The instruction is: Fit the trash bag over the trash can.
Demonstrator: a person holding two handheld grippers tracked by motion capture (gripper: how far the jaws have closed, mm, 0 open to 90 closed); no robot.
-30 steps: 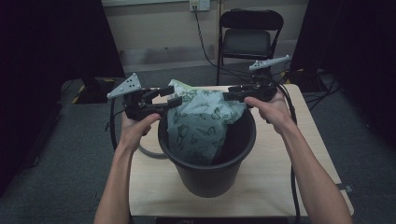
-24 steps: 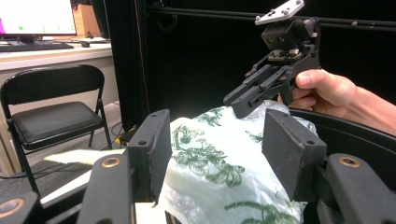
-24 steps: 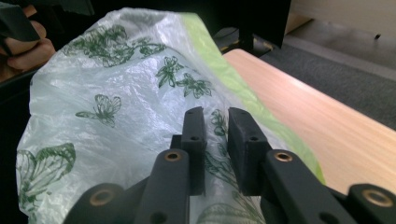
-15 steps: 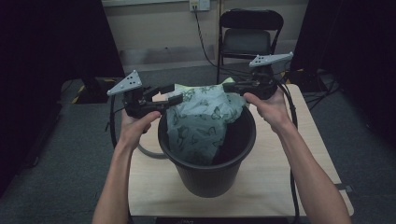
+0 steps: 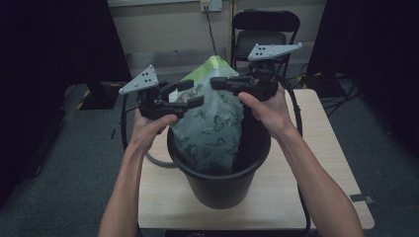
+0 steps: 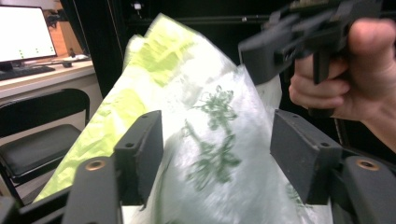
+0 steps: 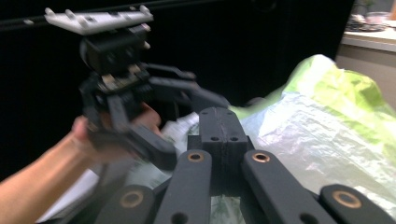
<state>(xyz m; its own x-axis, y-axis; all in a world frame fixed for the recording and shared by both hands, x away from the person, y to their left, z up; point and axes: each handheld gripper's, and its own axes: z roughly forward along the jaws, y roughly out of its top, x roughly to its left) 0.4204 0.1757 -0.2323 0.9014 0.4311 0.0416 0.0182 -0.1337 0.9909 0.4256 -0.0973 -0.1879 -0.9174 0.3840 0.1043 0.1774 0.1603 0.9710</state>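
Work in hand: the person is lifting a translucent plastic bag (image 5: 210,116), printed with green butterflies and tinted yellow-green at the top, out of a black bucket (image 5: 220,182) standing on the desk (image 5: 326,163).

Right tool (image 5: 221,82): clenching tight, jaws pressed flat together in the right gripper view (image 7: 219,128). Whether a fold of the film is caught between them I cannot tell; the bag is lying just below and to the right of those jaws there, and the tool is sitting at the bag's top edge in the high view.

Left tool (image 5: 193,94): jaws standing apart, and they have just been narrowing slightly. In the left gripper view (image 6: 219,156) the bag is sitting between the pads, brushing the left one while the right one is showing a clear gap, so it is straddling rather than squeezing.

Bag position: rising between the two tools, its peak above them, its lower part hanging down inside the bucket.

Why held so: one tool at each side of the mouth is keeping the top spread and upright, so the film comes up straight instead of snagging on the rim, by my reading.

Next call: the left tool probably needs to bite before the bag can clear the bucket evenly.
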